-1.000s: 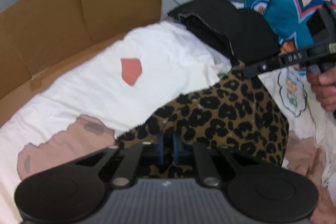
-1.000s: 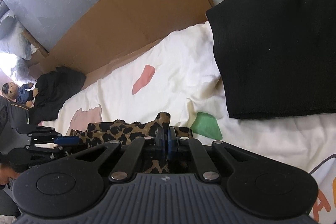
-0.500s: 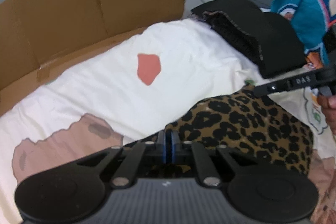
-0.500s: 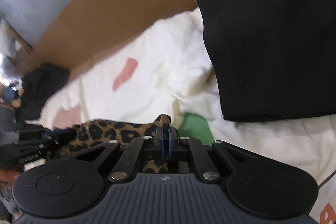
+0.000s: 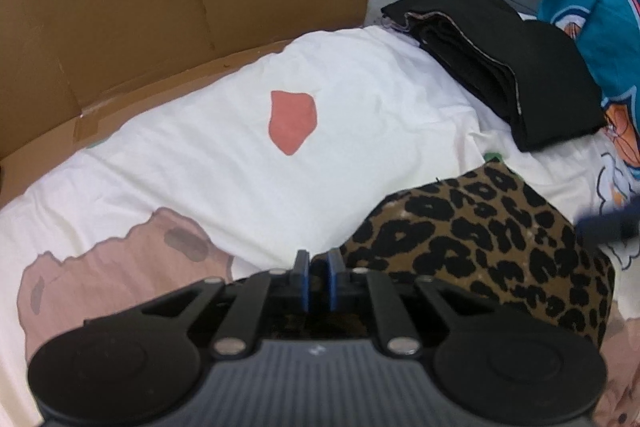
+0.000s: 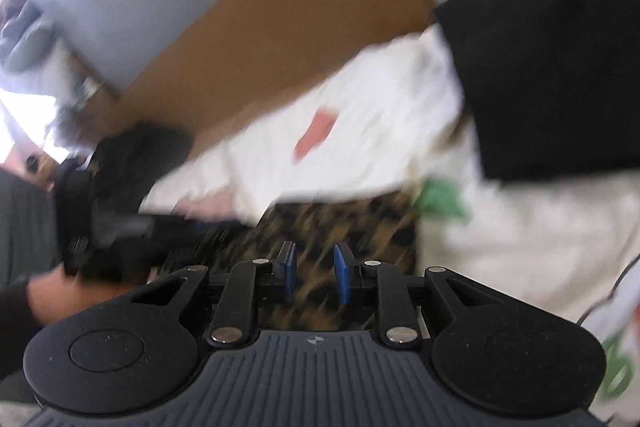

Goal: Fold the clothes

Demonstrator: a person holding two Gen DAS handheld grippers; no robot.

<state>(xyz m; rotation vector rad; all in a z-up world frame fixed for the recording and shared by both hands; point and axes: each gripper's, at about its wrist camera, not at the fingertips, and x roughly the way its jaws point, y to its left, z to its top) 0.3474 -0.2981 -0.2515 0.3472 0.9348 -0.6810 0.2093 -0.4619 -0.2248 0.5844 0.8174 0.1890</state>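
Two grippers work one garment, a leopard-print cloth (image 5: 480, 247) lying folded on the bed sheet (image 5: 224, 163).

Left wrist view: the left gripper (image 5: 316, 281) points steeply down at the near corner of the cloth. Its jaws are nearly closed, only a thin gap between the blue pads (image 5: 301, 283), with dark fabric apparently in that gap; I read this as a pinch on the cloth's edge, likely to anchor that corner while the other side is let go. The cloth sits to the right of the jaws, doubled over with a rounded fold along its far edge. Beyond it a stack of folded black clothes (image 5: 504, 67) rests on the sheet, just beside a teal printed garment (image 5: 600, 7). A cardboard panel (image 5: 160, 7) borders the bed's far side.

Right wrist view (heavy motion blur): the right gripper (image 6: 314, 273) has its jaws opening. Leopard print shows beyond the gap, but the pads are apart from it, so this corner is released onto the bed. The left gripper and a hand (image 6: 60, 291) appear at left, low on the cloth.

Judgement: this fold is laid down; the right side looks free to move on.
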